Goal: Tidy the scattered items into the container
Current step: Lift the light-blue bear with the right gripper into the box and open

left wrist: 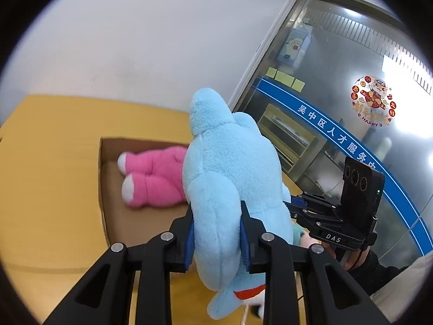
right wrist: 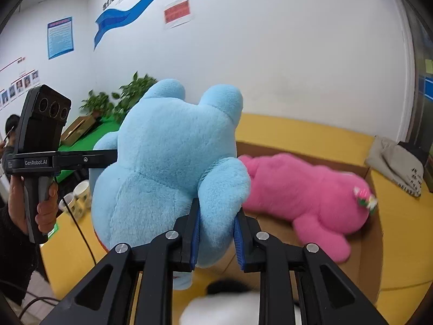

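1. Left tool (left wrist: 216, 233): clenched on blue plush (left wrist: 227, 184); blue pads pressed into the fur on both sides of a narrow part of the toy.
2. Right tool (right wrist: 216, 235): likewise clenched on blue plush (right wrist: 167, 162), pads pinching a rounded limb at its lower right.
3. Blue plush: held between both tools, lifted clear of the bench (left wrist: 48, 189), roughly upright, near the front edge of the box (left wrist: 101, 178). Red patch visible at its lower end in left wrist view.
4. Box: open-topped cardboard, resting on yellow bench, toward the bench's far edge by the white wall (left wrist: 135, 40).
5. Pink plush (right wrist: 305, 197): lying on its side inside box (right wrist: 376, 243), white-tipped feet toward the left wall of the box, small flower ornament toward the right wall.
6. Left wrist view: right tool's body and camera block to the right of blue plush, hand (left wrist: 351, 260) on its grip, dark sleeve.
7. Right wrist view: left tool's body at left, hand (right wrist: 46, 211) around its grip.
8. White-and-black fuzzy object (right wrist: 230, 300) at bottom of right wrist view, below the tool; blurred, identity not determinable.
9. Grey cloth bag (right wrist: 397, 168) on the bench's far right, beside the box.
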Available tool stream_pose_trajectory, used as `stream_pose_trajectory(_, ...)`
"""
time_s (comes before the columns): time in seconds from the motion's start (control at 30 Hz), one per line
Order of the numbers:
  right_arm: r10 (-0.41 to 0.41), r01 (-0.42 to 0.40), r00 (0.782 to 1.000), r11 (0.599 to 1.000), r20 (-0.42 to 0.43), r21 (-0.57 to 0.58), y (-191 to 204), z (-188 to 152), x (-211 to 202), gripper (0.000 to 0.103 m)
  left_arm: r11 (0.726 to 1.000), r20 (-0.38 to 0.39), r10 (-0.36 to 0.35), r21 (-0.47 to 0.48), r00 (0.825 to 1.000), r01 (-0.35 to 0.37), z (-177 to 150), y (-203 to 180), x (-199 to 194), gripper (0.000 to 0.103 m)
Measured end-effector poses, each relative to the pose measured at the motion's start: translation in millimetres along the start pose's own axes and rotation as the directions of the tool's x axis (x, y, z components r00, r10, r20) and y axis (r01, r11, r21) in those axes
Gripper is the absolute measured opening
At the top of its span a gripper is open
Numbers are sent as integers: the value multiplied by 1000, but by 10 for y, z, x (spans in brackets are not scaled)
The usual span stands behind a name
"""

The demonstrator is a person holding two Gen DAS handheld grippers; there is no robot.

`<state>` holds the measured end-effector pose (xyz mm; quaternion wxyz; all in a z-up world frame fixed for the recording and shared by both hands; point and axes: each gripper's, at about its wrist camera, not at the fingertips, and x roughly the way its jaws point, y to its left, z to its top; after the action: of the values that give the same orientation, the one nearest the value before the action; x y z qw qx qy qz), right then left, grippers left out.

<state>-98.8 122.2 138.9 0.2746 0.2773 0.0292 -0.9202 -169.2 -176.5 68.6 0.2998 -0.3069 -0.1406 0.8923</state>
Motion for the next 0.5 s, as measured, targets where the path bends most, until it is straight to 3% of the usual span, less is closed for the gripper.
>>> stream_pose_trajectory(0.1, -19, 19, 1000, 999, -6, 28, -190, 141, 207, 23, 1000, -40, 17, 7, 999, -16, 170, 131, 277, 26)
stream_pose_trajectory(0.27, 13, -2, 992, 996, -122, 92, -447, 42, 729, 23, 997, -139, 45, -55, 989, -53, 82, 475, 763, 26)
stream_pose_trajectory(0.37, 62, -37, 975, 992, -215, 119, -498, -112, 1011, 23, 993, -193, 67, -79, 979, -83, -83, 631, 893, 26)
stream_pose_trajectory(0.5, 130, -86, 934, 986, -333, 144, -475, -212, 1346, 23, 985, -265, 110, -100, 958, -141, -253, 783, 979, 26)
